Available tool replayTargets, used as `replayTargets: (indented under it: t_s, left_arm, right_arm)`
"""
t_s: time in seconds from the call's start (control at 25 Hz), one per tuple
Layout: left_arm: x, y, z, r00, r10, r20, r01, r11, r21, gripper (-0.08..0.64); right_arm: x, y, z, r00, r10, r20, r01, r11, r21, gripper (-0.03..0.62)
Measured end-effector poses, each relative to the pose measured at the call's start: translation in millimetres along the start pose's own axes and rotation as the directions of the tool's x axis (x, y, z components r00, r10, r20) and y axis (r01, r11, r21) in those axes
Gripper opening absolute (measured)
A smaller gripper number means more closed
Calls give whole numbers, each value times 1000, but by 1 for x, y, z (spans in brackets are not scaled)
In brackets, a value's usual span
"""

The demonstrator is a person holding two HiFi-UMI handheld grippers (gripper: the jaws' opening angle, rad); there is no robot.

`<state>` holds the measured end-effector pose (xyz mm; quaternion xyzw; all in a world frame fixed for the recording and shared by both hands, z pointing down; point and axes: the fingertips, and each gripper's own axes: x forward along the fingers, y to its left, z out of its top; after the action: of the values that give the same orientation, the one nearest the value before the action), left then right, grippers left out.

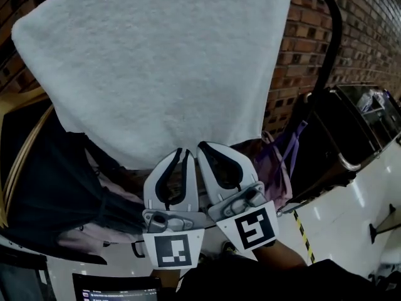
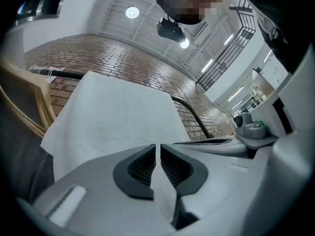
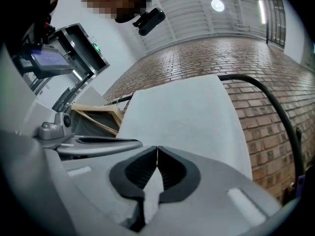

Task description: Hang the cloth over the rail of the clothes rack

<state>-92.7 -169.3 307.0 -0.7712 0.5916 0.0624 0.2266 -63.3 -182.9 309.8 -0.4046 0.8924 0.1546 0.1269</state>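
Note:
A white cloth (image 1: pixel 156 61) hangs draped over the black rail (image 1: pixel 327 24) of the clothes rack, spread wide in front of the brick wall. Both grippers sit side by side at its lower edge. The left gripper (image 1: pixel 180 152) has its jaws nearly together with the cloth's edge (image 2: pixel 113 117) pinched between the pads. The right gripper (image 1: pixel 203 148) is shut on the same edge just to the right. In the left gripper view the rail (image 2: pixel 189 113) curves down past the cloth. The right gripper view shows the cloth (image 3: pixel 182 122) above the closed jaws and the rail (image 3: pixel 268 95) bending down at the right.
Dark garments (image 1: pixel 50 193) and a wooden hanger (image 1: pixel 22 149) hang at the left under the cloth. A purple item (image 1: pixel 283 162) hangs at the right by a dark cabinet (image 1: pixel 341 143). A brick wall (image 1: pixel 310 55) stands behind. Yellow-black tape (image 1: pixel 302 231) marks the floor.

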Motion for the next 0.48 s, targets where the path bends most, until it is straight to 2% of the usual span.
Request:
replayTargets:
  t_s: [0.16, 0.48]
  left_arm:
    - [0, -4, -6, 1000, 0, -25, 0, 1000, 7, 8]
    - [0, -7, -13, 999, 10, -43, -9, 999, 33, 7]
  right_arm:
    - [-2, 1, -5, 1000, 4, -9, -4, 1000, -9, 6]
    - [-3, -1, -12, 1000, 5, -17, -5, 1000, 6, 6]
